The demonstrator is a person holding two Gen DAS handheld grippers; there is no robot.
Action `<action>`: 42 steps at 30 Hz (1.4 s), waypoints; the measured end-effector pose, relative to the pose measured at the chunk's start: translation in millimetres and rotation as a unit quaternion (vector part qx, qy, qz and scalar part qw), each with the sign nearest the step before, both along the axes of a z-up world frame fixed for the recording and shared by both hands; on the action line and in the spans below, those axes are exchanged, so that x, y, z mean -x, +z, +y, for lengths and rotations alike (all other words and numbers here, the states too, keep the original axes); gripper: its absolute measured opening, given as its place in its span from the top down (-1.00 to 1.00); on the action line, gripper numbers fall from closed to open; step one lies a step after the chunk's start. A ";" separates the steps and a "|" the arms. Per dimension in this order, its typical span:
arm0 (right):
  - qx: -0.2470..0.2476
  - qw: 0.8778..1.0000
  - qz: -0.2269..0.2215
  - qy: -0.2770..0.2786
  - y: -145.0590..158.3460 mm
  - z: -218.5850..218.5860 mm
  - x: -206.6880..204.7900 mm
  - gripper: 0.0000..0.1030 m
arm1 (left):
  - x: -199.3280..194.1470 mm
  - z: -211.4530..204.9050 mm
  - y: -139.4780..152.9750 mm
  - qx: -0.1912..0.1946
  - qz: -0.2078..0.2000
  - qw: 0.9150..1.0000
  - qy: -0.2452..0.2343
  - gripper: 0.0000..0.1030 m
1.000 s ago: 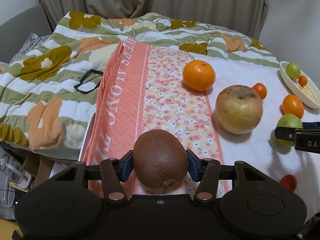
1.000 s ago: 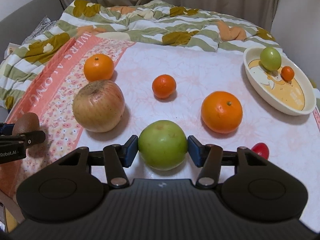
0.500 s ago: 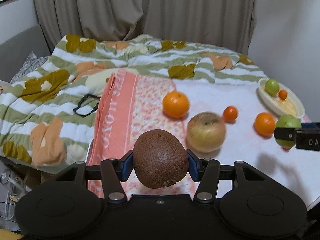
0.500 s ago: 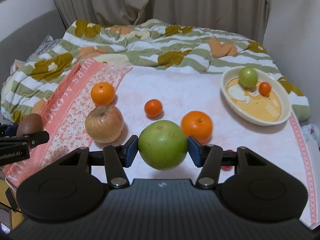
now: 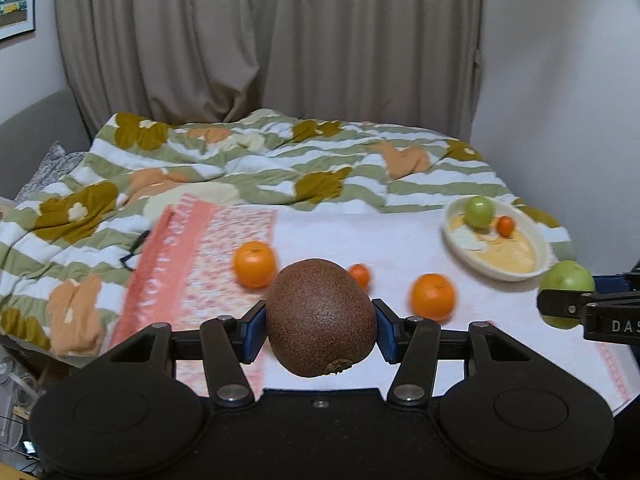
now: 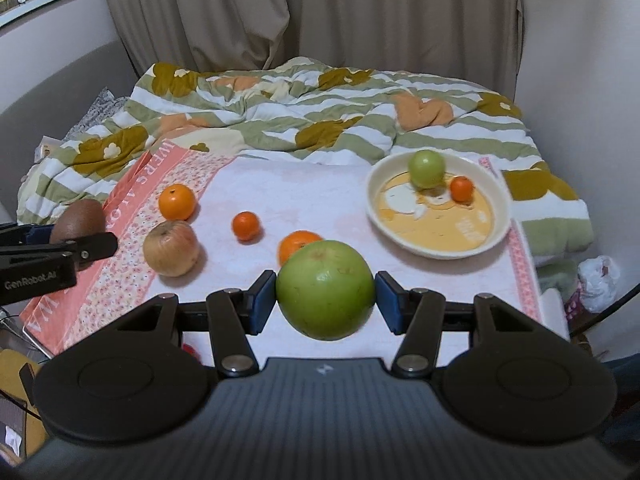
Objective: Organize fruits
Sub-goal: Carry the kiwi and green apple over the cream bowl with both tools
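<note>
Both-handed carry, midway. Left tool [image 5: 320, 320] clamped on a brown kiwi [image 5: 321, 317], blue pads pressed to its two sides, fruit held well above the surface [image 6: 320, 208]. Right tool [image 6: 325, 296] clamped likewise on a large green apple [image 6: 325, 289], also lifted clear.

Destination, as I judge it: the cream oval dish [image 6: 496, 236] at the far right of the surface, near the striped quilt [image 6: 320, 120]. It already holds a small green fruit [image 6: 426, 168] and a tiny orange one [image 6: 461, 188], sitting close together at its far end. Near half of the dish is bare.

Left loose on the surface: an orange [image 6: 177, 201] on the pink floral cloth [image 6: 132, 216], a pale russet apple [image 6: 171, 248] just in front of it, a small mandarin [image 6: 246, 225] towards the middle, another orange [image 6: 298, 246] partly hidden behind the held green apple. A bit of something red shows below the right tool; too hidden to name.

Next move, by my reckoning: the right tool is nearer the dish, so it goes first, lowering the apple onto the bare yellow floor and opening only once it rests, since a round fruit let go high would roll. The kiwi must cross the whole surface over the loose fruit; best it waits so the two tools do not crowd the rim.
</note>
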State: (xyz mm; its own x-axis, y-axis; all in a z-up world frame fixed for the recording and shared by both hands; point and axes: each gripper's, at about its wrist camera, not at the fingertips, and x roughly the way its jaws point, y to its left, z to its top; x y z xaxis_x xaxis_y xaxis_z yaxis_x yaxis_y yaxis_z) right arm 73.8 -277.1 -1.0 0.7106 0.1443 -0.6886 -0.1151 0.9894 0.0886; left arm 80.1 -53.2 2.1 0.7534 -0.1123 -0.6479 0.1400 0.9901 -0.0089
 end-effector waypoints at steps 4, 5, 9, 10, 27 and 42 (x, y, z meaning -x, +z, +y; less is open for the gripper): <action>-0.003 1.000 -0.001 0.013 5.2 -35.3 -0.2 -0.34 | 2.4 -37.0 5.0 0.007 -0.004 1.000 -0.005 -0.12; -0.001 1.000 -0.003 0.017 6.4 -42.9 -0.6 -0.34 | 2.2 -47.3 6.2 0.008 -0.006 1.000 -0.006 -0.12; 0.007 0.999 -0.011 0.035 10.4 -73.8 -8.2 -0.34 | -2.0 -80.0 10.1 0.016 -0.012 1.000 -0.005 -0.12; 0.007 0.999 -0.012 0.038 11.3 -81.1 -11.2 -0.34 | -4.4 -88.4 11.0 0.019 -0.015 1.000 -0.004 -0.12; -0.005 1.000 -0.008 -0.005 7.1 -165.0 -99.6 -0.34 | -103.0 -178.4 -0.3 0.021 0.000 0.997 -0.079 -0.12; -0.010 0.998 0.038 -0.052 -26.6 -170.5 -164.0 -0.34 | -209.1 -219.3 -73.3 -0.020 0.072 0.986 -0.146 -0.12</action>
